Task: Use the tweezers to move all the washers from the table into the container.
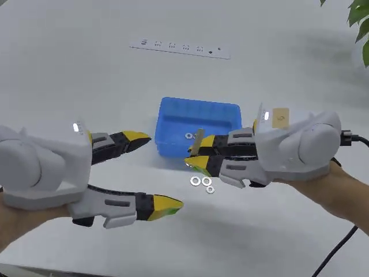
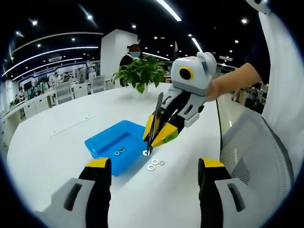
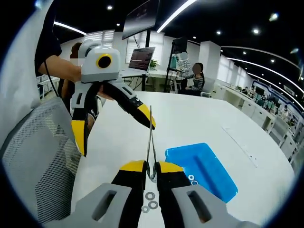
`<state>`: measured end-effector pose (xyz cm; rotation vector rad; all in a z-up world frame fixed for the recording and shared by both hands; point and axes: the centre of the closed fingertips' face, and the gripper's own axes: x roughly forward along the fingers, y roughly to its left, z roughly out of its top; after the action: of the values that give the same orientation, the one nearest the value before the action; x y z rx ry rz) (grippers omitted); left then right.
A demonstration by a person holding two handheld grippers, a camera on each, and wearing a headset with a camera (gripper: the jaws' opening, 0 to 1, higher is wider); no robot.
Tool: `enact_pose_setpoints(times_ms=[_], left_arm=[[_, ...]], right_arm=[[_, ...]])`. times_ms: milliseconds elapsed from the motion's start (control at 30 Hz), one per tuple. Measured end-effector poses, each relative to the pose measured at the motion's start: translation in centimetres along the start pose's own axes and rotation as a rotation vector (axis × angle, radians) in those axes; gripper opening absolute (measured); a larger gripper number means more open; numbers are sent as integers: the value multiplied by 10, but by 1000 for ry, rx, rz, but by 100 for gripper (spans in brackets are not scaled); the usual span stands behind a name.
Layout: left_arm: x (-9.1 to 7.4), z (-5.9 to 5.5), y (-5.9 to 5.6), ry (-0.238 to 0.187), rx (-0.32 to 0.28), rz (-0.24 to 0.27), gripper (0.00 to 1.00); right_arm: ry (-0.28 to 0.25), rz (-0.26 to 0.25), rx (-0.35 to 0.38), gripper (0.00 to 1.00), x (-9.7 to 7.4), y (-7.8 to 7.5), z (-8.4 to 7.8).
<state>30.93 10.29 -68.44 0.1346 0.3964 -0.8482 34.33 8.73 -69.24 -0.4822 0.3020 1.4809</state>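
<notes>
My right gripper (image 1: 195, 157) is shut on metal tweezers (image 1: 198, 141), just in front of the blue container (image 1: 199, 117). In the left gripper view the tweezers (image 2: 155, 121) point down, and one washer (image 2: 145, 153) sits at their tip; whether it is pinched I cannot tell. Three washers (image 1: 203, 183) lie loose on the white table beside that tip, also seen as washers (image 3: 150, 199). Two washers (image 2: 119, 151) lie inside the container (image 2: 107, 140). My left gripper (image 1: 155, 171) hovers open to the left, holding nothing. The right gripper view has my right gripper (image 3: 151, 167) clamped on the tweezers (image 3: 151, 135).
A white power strip (image 1: 179, 48) lies at the far side of the table. Plant leaves (image 1: 360, 29) hang at the top right corner. A black cable (image 1: 340, 245) trails from the right gripper. A mesh chair (image 2: 259, 152) stands beside the table.
</notes>
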Motion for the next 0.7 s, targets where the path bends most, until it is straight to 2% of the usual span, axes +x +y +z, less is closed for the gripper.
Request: enact_pose_setpoints(times_ms=[133,200,267,367,467,600,700], left_arm=[[-6,-1,1,-22,-16,10,86],[-8,-2,3,-30,-28,24,91],[-8,-4,6,-33,-45,39,99],[-8,-7,10,-28,-58,52,100],[-8,-5,10,-43,-65,55,100],[-9,-6,10,-45,-69,59,100],[-14,-2,13,-67,-67,80,99]], right_arm=[[-15,-9,-8,10,-8,-5,9],[-56,-19,23,10,-11,-10,17],[-47,-34,11,10,-13,-18,19],[-72,-66,37,10,-17,-34,26],[-89,-103,48,10,-21,-54,31],[-68,-129,57,10,-18,-75,19],[-35,-138,85,10,-8,-88,-1]])
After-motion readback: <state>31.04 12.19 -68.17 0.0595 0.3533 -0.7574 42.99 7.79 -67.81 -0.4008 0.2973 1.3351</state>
